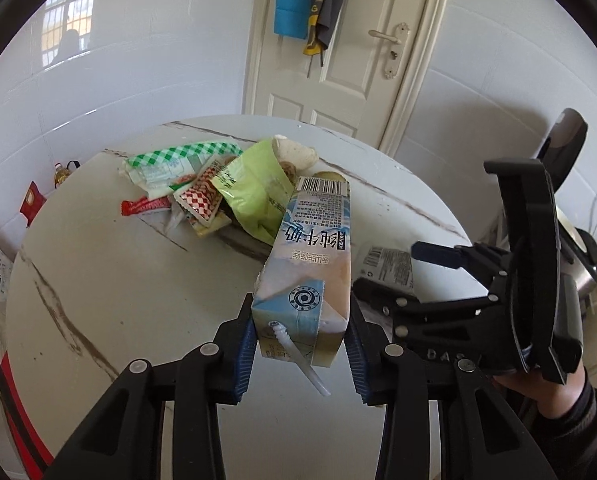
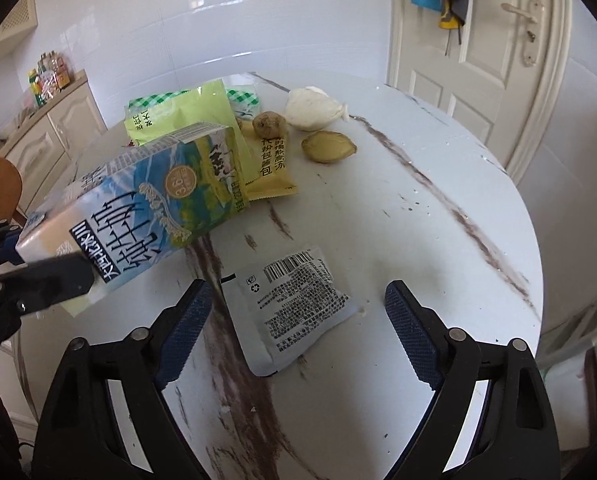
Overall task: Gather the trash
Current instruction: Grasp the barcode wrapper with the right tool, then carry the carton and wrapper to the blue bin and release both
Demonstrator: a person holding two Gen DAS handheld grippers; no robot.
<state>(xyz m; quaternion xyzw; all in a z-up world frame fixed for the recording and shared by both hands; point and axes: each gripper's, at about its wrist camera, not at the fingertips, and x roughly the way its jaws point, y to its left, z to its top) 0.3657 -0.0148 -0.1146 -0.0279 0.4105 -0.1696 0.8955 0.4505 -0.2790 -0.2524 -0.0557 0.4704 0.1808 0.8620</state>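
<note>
The round white marble-pattern table (image 2: 438, 216) carries brown veining across its top. A grey foil sachet (image 2: 294, 308) lies flat near its front edge. Farther back lie a yellow packet (image 2: 272, 172), a green bag (image 2: 170, 120), a ginger piece (image 2: 328, 147) and a white crumpled wad (image 2: 312, 109).

Two fisheye wrist cameras look forward and down, close over a round marble table (image 2: 438, 184), sharing the milk carton (image 1: 312, 256), wrapper pile and door (image 1: 338, 80).
</note>
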